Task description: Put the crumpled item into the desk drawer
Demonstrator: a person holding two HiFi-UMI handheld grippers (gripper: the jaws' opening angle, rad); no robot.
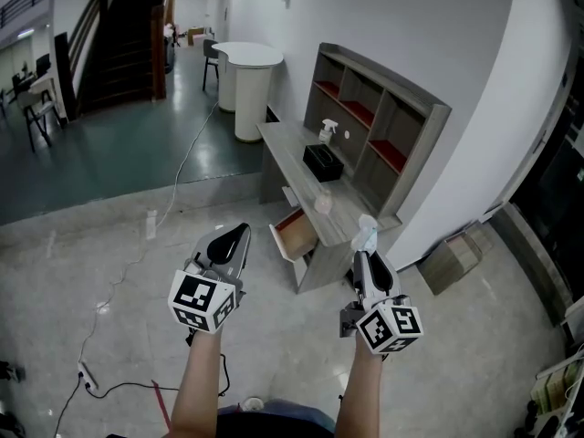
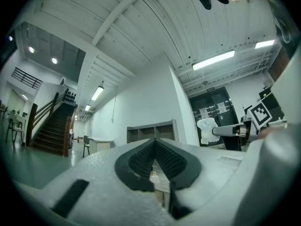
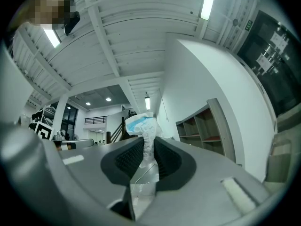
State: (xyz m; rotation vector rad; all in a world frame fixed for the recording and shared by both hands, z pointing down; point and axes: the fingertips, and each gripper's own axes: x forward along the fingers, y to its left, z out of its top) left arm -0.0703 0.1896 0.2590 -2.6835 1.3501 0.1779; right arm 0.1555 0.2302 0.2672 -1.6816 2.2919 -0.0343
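Note:
My right gripper [image 1: 364, 252] is shut on the crumpled white and blue item [image 1: 367, 232], which sticks out above the jaw tips. In the right gripper view the item [image 3: 142, 124] is pinched between the black ribbed pads [image 3: 127, 159]. The left gripper [image 1: 236, 234] is held out beside it, its jaws together and nothing in them; its pads [image 2: 141, 160] meet at the tip. The left gripper view also catches the crumpled item [image 2: 207, 130] at the right. Ahead stands the grey desk [image 1: 292, 149] with its drawer [image 1: 295, 232] pulled open, a red lining showing inside.
A black box [image 1: 322, 161], a spray bottle [image 1: 327, 131] and a small clear bottle [image 1: 322, 203] stand on the desk under a hutch with red shelves [image 1: 379, 121]. A cardboard box [image 1: 453, 259] lies at the right. A cable and power strip [image 1: 88, 378] cross the floor at the left.

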